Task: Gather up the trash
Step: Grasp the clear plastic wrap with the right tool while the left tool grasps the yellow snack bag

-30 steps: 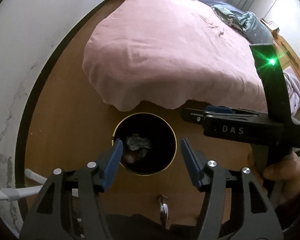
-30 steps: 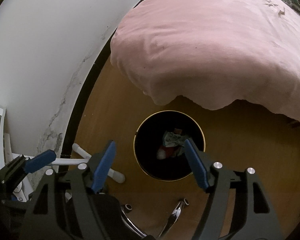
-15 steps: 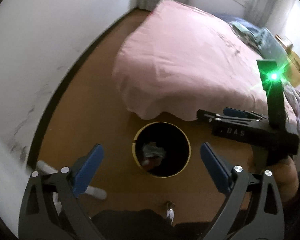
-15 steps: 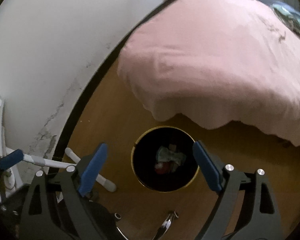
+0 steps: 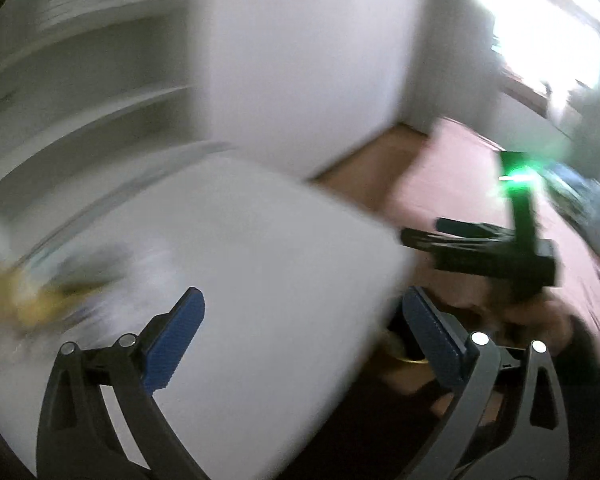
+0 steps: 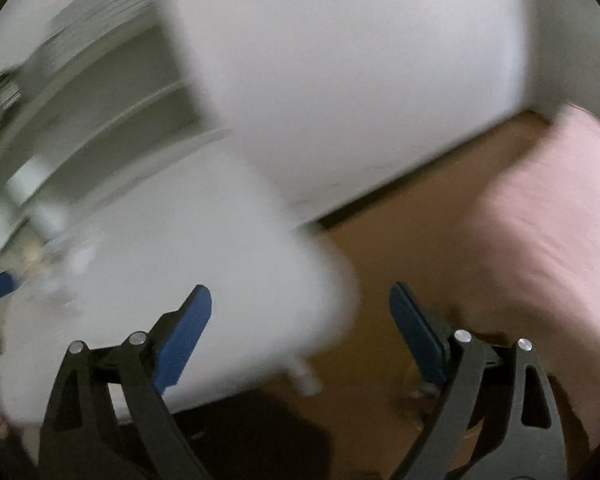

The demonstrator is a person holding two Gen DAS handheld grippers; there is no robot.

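Both views are blurred by motion. My left gripper [image 5: 302, 322] is open and empty, held above a white table [image 5: 260, 280]. A blurred heap of yellowish and grey litter [image 5: 56, 284] lies at the table's left side. My right gripper [image 6: 300, 312] is open and empty over the table's right edge [image 6: 220, 280]; it also shows in the left wrist view [image 5: 484, 248] to the right. The same litter is a faint blur at the left in the right wrist view [image 6: 48, 264]. A sliver of the bin's gold rim [image 5: 410, 358] shows behind the left gripper's right finger.
White shelves [image 5: 80, 92] stand behind the table against a white wall [image 6: 340, 80]. The pink bed [image 6: 548, 232] is at the right over a brown wooden floor [image 6: 400, 240]. A bright window [image 5: 540, 32] is far right.
Both grippers have swung up and left, away from the black bin on the floor, to the white table. Both have opened wider than a second ago.
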